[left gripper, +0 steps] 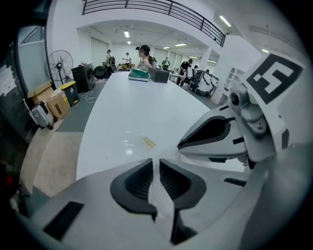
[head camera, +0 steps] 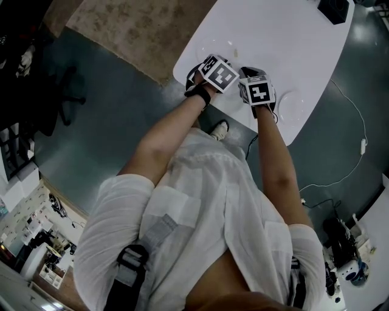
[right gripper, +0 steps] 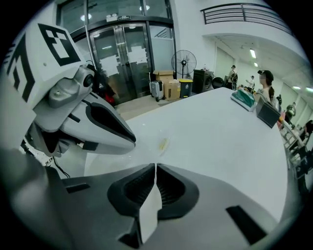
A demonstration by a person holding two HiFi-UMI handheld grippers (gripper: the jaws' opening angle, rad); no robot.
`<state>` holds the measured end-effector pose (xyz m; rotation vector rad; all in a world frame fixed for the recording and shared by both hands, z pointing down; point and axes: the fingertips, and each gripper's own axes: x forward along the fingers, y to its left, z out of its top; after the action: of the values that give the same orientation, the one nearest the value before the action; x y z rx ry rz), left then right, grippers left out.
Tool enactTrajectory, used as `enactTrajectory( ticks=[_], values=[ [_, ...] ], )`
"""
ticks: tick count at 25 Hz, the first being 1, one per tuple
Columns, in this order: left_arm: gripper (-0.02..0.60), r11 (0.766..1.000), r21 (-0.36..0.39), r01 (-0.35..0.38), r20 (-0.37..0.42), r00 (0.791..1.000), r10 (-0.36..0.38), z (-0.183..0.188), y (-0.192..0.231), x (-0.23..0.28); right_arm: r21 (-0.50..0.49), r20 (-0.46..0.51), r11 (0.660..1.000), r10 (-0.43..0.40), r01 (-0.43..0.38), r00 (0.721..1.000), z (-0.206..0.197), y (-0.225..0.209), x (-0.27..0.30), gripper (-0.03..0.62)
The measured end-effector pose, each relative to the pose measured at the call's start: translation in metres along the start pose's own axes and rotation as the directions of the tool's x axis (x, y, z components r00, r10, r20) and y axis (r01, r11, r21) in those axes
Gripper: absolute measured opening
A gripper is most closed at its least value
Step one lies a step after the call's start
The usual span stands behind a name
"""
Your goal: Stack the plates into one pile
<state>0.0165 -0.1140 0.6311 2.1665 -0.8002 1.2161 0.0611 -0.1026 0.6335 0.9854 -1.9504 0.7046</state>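
A clear plate [left gripper: 128,145] lies on the white table [left gripper: 142,105] just ahead of my left gripper [left gripper: 155,165], with a small yellow scrap [left gripper: 149,142] beside it. Another pale plate [head camera: 295,100] rests near the table's right edge, right of my right gripper [head camera: 255,76]. Both grippers hover side by side over the near end of the table, and neither holds a plate. The left jaws stand a narrow slit apart with nothing between them. My right gripper [right gripper: 155,168] has its pads together, empty. The left gripper [head camera: 209,64] sits under its marker cube.
A dark box [head camera: 334,9] stands at the table's far end, with green and dark items [left gripper: 146,74] there too. People stand beyond that end. A fan [left gripper: 59,62], bins and cardboard boxes [left gripper: 54,100] line the floor at left. A white cable [head camera: 355,130] trails on the floor at right.
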Motion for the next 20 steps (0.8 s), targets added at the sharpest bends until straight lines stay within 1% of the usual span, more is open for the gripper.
enactTrajectory(
  ticks=[3, 8, 16, 19, 20],
  values=[
    [0.051, 1.000, -0.011, -0.005, 0.004, 1.000, 0.005, 0.006, 0.017, -0.001, 0.016, 0.020, 1.000, -0.007, 0.007, 1.000, 0.009, -0.009, -0.002, 0.035],
    [0.049, 0.999, -0.039, -0.020, 0.000, 1.000, 0.020, 0.013, 0.044, -0.002, 0.057, 0.012, 0.998, -0.023, 0.022, 1.000, 0.012, -0.022, -0.002, 0.035],
    [0.052, 0.995, -0.099, -0.027, -0.007, 1.000, 0.026, 0.017, 0.087, 0.003, 0.070, 0.006, 0.997, -0.035, 0.034, 0.999, 0.029, -0.022, 0.007, 0.036],
    [0.057, 0.996, -0.080, -0.046, 0.011, 0.999, 0.047, 0.023, 0.103, 0.007, 0.073, 0.012, 0.996, -0.044, 0.043, 0.999, 0.037, -0.024, 0.008, 0.037],
    [0.055, 0.995, -0.070, -0.066, -0.009, 0.998, 0.065, 0.019, 0.108, 0.009, 0.075, 0.014, 0.996, -0.047, 0.045, 0.999, 0.040, -0.025, 0.008, 0.037]
  ],
)
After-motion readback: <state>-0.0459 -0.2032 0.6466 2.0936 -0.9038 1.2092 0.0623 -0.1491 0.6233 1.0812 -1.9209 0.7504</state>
